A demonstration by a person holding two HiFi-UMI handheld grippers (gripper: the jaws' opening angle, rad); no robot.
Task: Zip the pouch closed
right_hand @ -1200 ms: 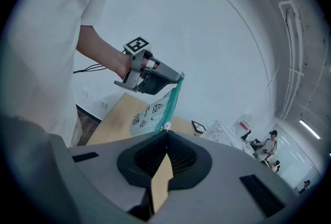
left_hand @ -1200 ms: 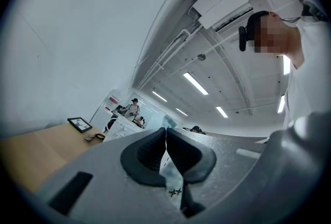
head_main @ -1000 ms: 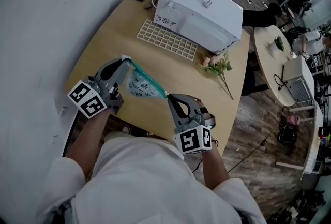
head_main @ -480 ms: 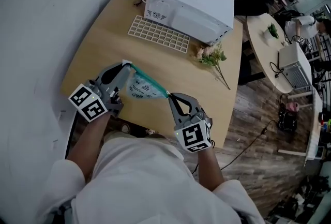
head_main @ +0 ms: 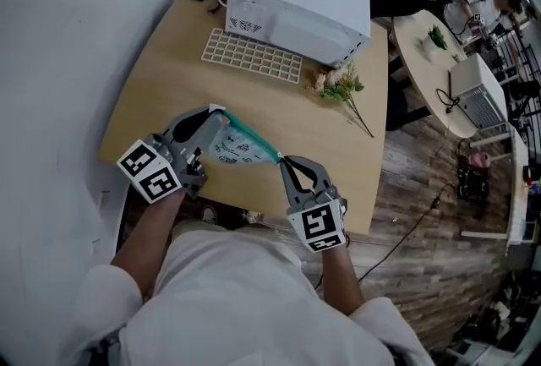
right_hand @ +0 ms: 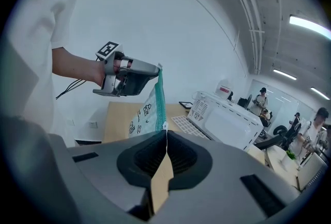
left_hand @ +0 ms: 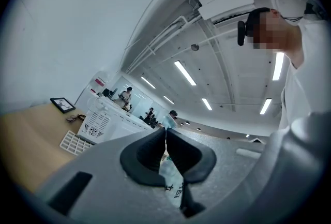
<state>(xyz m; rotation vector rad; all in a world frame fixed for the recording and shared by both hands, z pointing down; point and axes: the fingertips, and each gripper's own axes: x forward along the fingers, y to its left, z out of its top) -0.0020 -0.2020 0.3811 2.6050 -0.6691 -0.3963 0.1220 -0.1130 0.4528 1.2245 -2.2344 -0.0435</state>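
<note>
The pouch (head_main: 228, 149), at lower centre, seems light and limp. The left gripper (head_main: 216, 111) jaws clench its corner, and the right gripper (head_main: 282, 160) jaws clench the end of the zipper (head_main: 255, 139).

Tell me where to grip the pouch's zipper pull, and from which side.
Pinch the white pull tab end-on, from the teal zipper's right end, claw in line with the band. The right claw is shut there; the left claw pins the pouch's opposite corner, keeping it taut.

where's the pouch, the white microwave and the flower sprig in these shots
pouch (head_main: 230, 151): head view, on its pale printed side below the teal zipper
white microwave (head_main: 321, 13): head view, on its top panel
flower sprig (head_main: 340, 86): head view, on the blooms
</note>
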